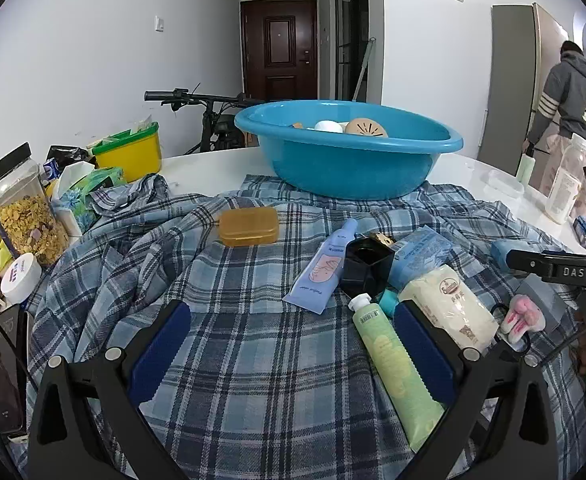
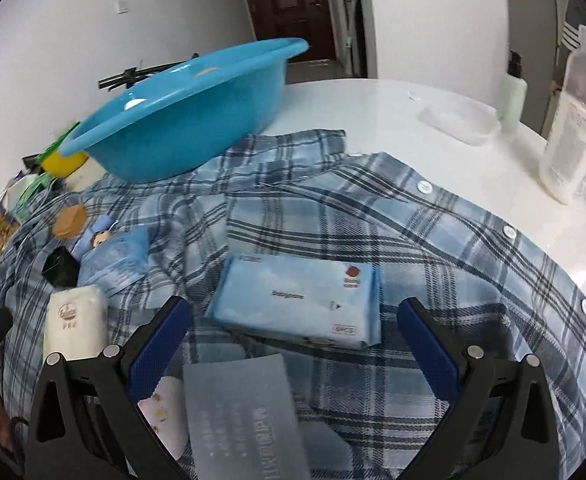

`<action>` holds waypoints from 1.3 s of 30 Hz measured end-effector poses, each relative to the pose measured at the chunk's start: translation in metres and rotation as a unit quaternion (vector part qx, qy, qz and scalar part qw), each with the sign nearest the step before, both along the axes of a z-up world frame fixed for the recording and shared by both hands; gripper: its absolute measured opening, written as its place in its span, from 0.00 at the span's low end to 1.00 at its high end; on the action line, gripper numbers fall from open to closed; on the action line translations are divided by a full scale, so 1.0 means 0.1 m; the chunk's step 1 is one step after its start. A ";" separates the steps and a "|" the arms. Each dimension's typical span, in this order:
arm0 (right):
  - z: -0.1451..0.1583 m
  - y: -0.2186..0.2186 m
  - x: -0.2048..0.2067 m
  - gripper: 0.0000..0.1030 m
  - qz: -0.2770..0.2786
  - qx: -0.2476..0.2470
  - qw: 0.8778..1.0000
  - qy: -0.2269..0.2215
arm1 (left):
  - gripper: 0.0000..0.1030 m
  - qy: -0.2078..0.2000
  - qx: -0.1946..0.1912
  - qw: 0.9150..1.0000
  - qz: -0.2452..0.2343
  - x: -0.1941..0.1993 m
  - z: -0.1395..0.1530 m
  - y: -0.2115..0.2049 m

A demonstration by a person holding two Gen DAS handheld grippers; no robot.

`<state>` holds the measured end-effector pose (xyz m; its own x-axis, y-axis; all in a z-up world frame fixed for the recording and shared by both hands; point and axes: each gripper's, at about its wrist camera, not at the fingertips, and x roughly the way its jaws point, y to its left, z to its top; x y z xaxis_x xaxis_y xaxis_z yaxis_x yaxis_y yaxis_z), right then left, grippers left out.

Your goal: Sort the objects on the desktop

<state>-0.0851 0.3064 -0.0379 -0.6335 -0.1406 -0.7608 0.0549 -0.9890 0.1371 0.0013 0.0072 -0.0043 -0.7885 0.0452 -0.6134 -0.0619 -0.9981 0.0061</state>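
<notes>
My left claw hangs spread wide over the blue plaid shirt that covers the white tabletop, its blue pads apart and pinching nothing. A green tube with a white cap lies just inside the right pad, touching or nearly touching it — I cannot tell which. Beyond it, clustered together on the shirt, lie a pale blue tube, a black angular container, a light blue packet and a white pack with a red-brown round logo; a pink-and-white plush piece sits to their right. An amber lidded box rests alone farther back, well apart from the cluster. The blue plastic basin stands at the shirt's far edge, holding a white rounded thing and a tan perforated disc. At the left edge stand a jar of cereal and a yellow bin. My right claw is likewise spread and pinches nothing; a light blue pack of wipes lies flat on the shirt just ahead, between the pads' lines, and a grey translucent card lies nearer, below the pack. A clear lidded container and a white bottle stand on the bare tabletop to the right.
</notes>
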 end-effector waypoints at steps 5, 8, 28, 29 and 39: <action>-0.01 -0.02 -0.04 1.00 -0.024 0.006 1.000 -0.019 | 1.00 -0.007 0.011 1.000 -0.011 0.00 -0.02 0.00; -0.02 -0.06 -0.10 1.00 -0.026 0.000 0.999 -0.037 | 1.00 -0.014 0.017 1.000 -0.021 -0.02 -0.04 0.03; -0.04 -0.19 -0.10 0.73 -0.001 0.031 0.999 -0.011 | 1.00 -0.020 0.012 1.000 -0.018 -0.02 -0.08 0.05; -0.03 -0.20 -0.09 0.73 -0.001 0.035 0.999 -0.008 | 1.00 -0.019 0.012 1.000 -0.018 -0.02 -0.08 0.05; 0.07 -0.29 0.00 0.73 0.021 0.043 0.998 0.031 | 1.00 -0.021 0.049 0.998 -0.035 -0.16 0.05 -0.03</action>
<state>-0.0851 0.2778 -0.0309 -0.6746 -0.1031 -0.7309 0.1016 -0.9937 0.0464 -0.0151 0.0045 0.0003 -0.7546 0.1603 -0.6363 -0.1292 -0.9870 -0.0954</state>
